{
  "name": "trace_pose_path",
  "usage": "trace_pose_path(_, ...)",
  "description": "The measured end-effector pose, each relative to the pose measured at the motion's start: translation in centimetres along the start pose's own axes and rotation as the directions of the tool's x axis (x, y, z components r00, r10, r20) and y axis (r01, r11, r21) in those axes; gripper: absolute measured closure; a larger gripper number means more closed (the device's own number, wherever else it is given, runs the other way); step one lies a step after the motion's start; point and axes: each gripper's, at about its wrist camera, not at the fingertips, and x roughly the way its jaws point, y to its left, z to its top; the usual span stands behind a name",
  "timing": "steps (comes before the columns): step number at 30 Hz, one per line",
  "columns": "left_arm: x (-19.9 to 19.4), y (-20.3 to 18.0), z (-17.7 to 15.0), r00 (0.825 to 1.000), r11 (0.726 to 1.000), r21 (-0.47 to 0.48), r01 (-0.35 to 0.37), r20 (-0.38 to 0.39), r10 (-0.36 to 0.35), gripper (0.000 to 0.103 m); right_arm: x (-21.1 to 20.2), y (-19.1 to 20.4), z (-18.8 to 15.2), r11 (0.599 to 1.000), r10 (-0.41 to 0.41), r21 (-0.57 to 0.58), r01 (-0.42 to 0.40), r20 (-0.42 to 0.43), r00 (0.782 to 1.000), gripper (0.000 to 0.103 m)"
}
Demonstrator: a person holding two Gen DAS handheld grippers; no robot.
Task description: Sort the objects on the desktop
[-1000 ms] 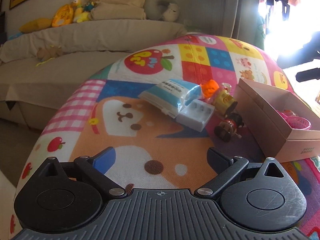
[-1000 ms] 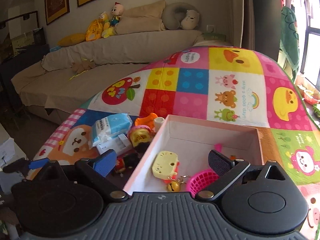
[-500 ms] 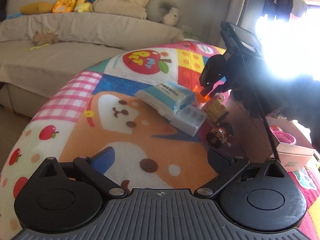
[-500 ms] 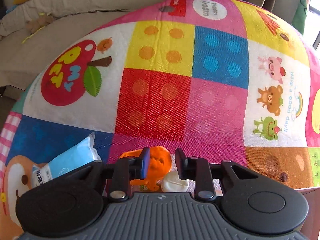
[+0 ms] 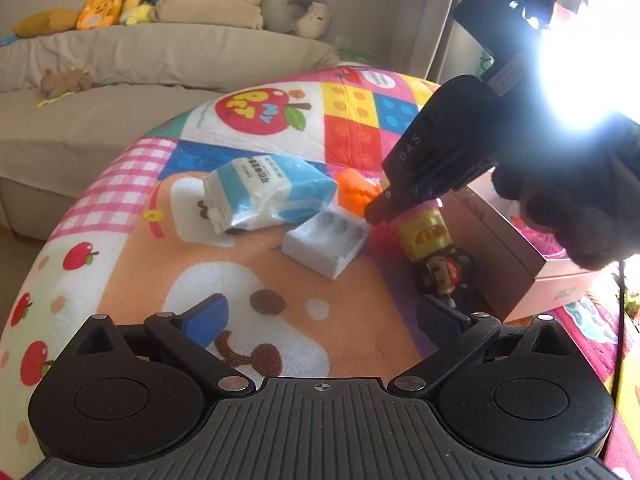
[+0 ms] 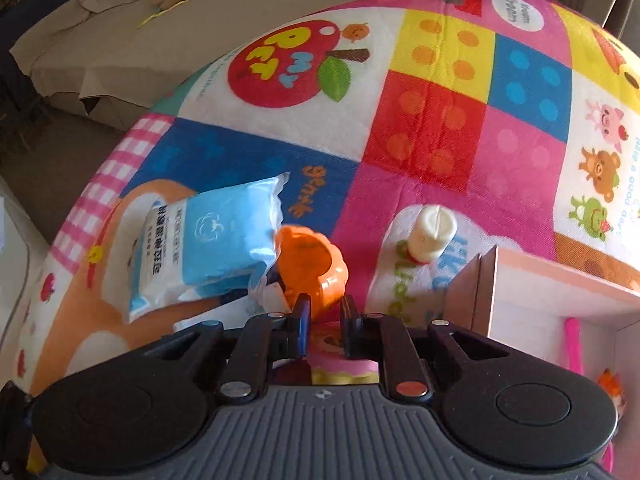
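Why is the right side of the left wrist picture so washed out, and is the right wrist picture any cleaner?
Left wrist view: window glare blows out the upper right, leaving the right tool and gloved hand as dark silhouettes, and the box edge faded. Right wrist view: evenly lit, no glare; the tissue pack and orange toy read clearly, though fisheye bends the mat.

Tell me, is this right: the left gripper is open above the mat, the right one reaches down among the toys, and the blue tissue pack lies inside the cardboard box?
Not quite: the blue tissue pack lies on the mat, outside the cardboard box; the left wrist view shows it. The left gripper is open and the right gripper reaches down among the toys.
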Motion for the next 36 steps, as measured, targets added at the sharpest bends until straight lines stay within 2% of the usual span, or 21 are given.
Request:
trace_pose_path(3, -0.3, -0.4, -0.4, 1.000, 1.000, 0.020, 0.006, -0.007, -0.006, 0.000, -2.0, 0.6, -2.8, 0.994, 0.103, -0.020, -0.104, -0.034, 0.994, 0.088)
trace_pose_path(6, -0.4, -0.8, -0.6, 1.000, 0.999, 0.038, 0.009, -0.011, -0.009, 0.000, -5.7, -0.1, -5.0, 0.990, 0.138, -0.025, -0.137, 0.049, 0.989, 0.087)
trace_pose_path(7, -0.3, -0.9, -0.6, 1.000, 0.999, 0.043, 0.007, -0.013, -0.006, 0.000, -6.7, -0.4, -5.5, 0.994, 0.110, -0.034, -0.107, 0.091, 0.990, 0.084)
trace_pose_path(9, -0.1, -1.1, -0.7, 1.000, 0.999, 0.049, 0.002, -0.022, -0.001, 0.000, -8.5, -0.9, -6.1, 0.997, 0.009, -0.071, 0.004, 0.185, 0.983, 0.077)
trace_pose_path(11, 0.1, -1.3, -0.7, 1.000, 0.999, 0.054, -0.004, -0.027, 0.005, 0.000, -8.8, -1.7, -5.3, 0.995, -0.069, -0.060, 0.085, 0.233, 0.970, 0.069)
trace_pose_path(13, 0.1, -1.3, -0.7, 1.000, 0.998, 0.057, -0.009, -0.023, 0.010, 0.000, -8.2, -3.1, -3.5, 0.995, -0.093, 0.004, 0.095, 0.240, 0.966, 0.065)
trace_pose_path(16, -0.1, -0.9, -0.7, 1.000, 1.000, 0.031, -0.001, -0.019, 0.002, 0.000, -5.9, -5.3, 0.0, 0.991, -0.095, 0.119, 0.069, 0.230, 0.968, 0.057)
trace_pose_path(18, 0.0, -0.4, -0.6, 1.000, 1.000, 0.003, 0.002, -0.020, -0.002, 0.000, -3.5, -6.0, 2.4, 0.982, -0.159, 0.136, 0.130, 0.231, 0.960, 0.057)
trace_pose_path(20, 0.0, 0.0, -0.6, 1.000, 1.000, -0.018, 0.004, -0.021, -0.005, 0.000, -0.9, -6.5, 4.2, 0.969, -0.230, 0.141, 0.204, 0.205, 0.951, 0.052)
trace_pose_path(22, 0.1, 0.2, -0.5, 1.000, 0.999, -0.033, 0.012, -0.022, -0.013, 0.000, 1.1, -7.1, 5.4, 0.960, -0.259, 0.157, 0.233, 0.171, 0.951, 0.052)
trace_pose_path(24, 0.1, 0.4, -0.5, 0.999, 0.999, -0.041, 0.021, -0.025, -0.022, 0.000, 2.3, -6.9, 5.8, 0.965, -0.245, 0.138, 0.225, 0.151, 0.958, 0.054)
trace_pose_path(27, 0.2, 0.5, -0.4, 0.999, 0.999, -0.044, 0.026, -0.026, -0.028, 0.000, 2.6, -5.4, 5.1, 0.973, -0.229, 0.043, 0.225, 0.147, 0.962, 0.063)
trace_pose_path(29, 0.3, 0.5, -0.5, 0.999, 0.999, -0.044, 0.026, -0.027, -0.028, 0.000, 2.4, -4.0, 4.4, 0.961, -0.264, -0.035, 0.273, 0.155, 0.952, 0.078)
trace_pose_path(31, 0.3, 0.4, -0.5, 0.999, 0.999, -0.043, 0.024, -0.027, -0.025, 0.000, 1.2, -3.2, 3.7, 0.958, -0.266, -0.060, 0.280, 0.179, 0.947, 0.078)
trace_pose_path(34, 0.2, 0.4, -0.5, 0.999, 0.999, -0.041, 0.022, -0.029, -0.023, 0.000, -2.0, -2.8, 2.2, 0.979, -0.186, -0.044, 0.200, 0.213, 0.959, 0.078)
trace_pose_path(36, 0.1, 0.4, -0.6, 0.999, 0.999, -0.039, 0.020, -0.026, -0.021, 0.000, -5.3, -2.8, 0.0, 0.994, -0.095, -0.033, 0.107, 0.249, 0.964, 0.078)
